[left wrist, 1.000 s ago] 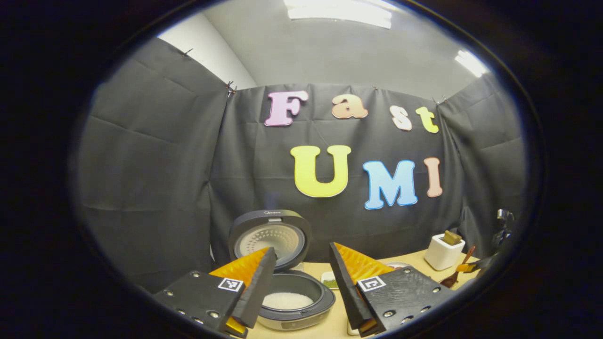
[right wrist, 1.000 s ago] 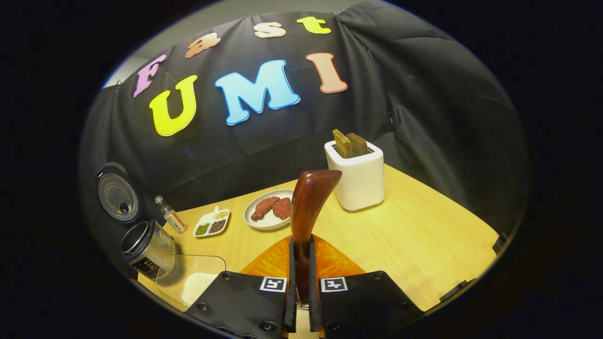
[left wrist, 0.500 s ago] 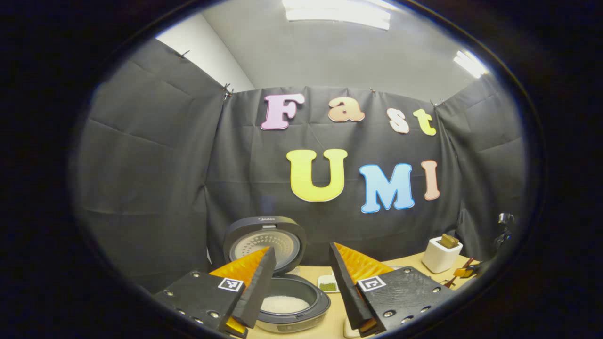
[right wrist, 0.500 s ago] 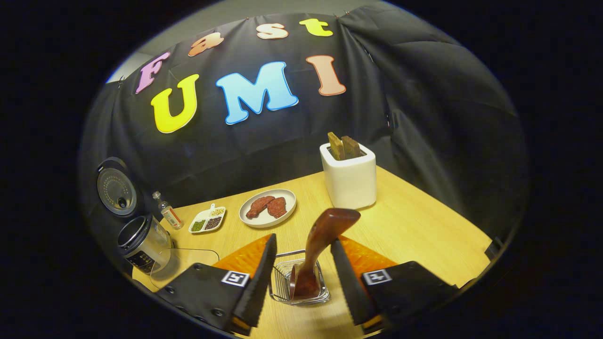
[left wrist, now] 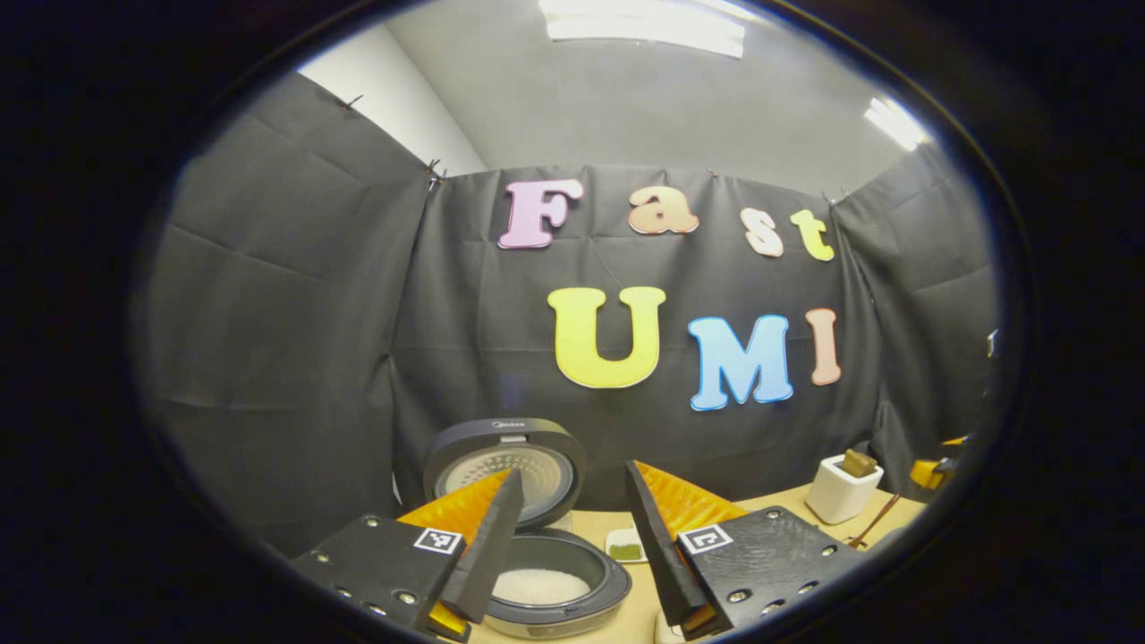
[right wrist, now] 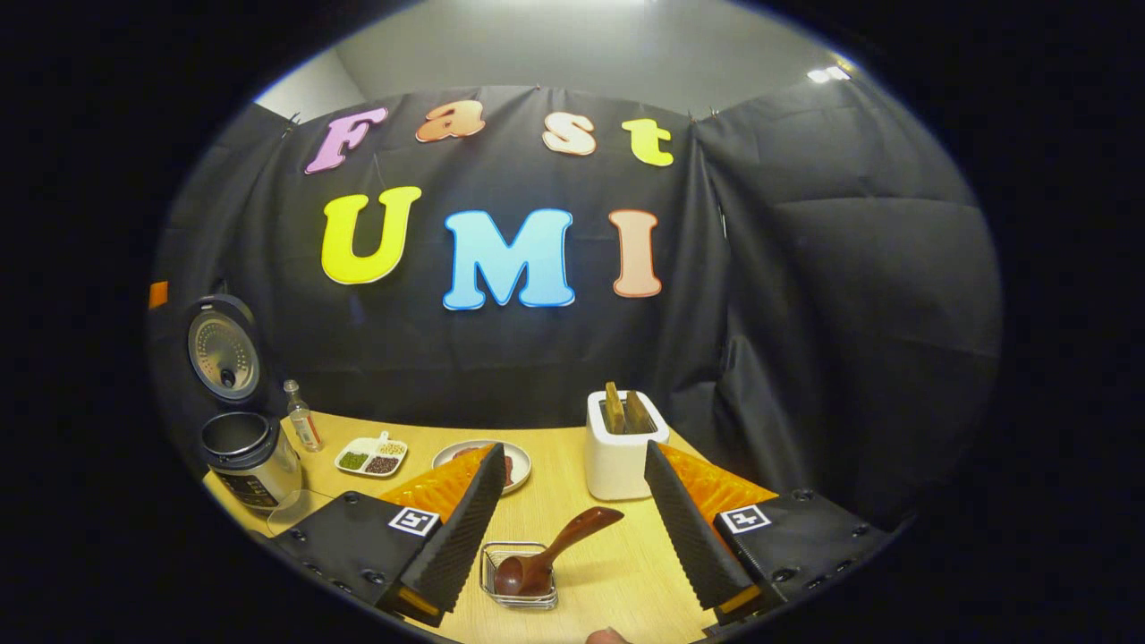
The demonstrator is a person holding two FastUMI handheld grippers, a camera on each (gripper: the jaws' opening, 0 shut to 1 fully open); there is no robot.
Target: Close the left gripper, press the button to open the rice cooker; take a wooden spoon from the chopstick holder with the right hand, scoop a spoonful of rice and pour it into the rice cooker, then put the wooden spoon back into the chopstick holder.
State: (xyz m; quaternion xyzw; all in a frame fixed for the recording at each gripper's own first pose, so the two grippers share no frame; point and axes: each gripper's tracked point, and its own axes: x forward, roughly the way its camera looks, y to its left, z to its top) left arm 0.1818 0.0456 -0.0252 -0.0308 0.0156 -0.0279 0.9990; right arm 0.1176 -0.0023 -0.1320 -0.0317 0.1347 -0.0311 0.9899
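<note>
Table (right wrist: 617, 572) of pale wood, booth wall (right wrist: 805, 313) behind.

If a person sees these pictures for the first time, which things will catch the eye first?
Probably the open rice cooker at the table's left end, lid up, white rice inside. Next, the wooden spoon leaning in the wire chopstick holder between the open right gripper fingers, before a white toaster.

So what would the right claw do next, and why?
Probably just back away and rest. The wooden spoon already leans in the wire holder, the right gripper is open and apart from it, and the rice cooker holds rice.
</note>
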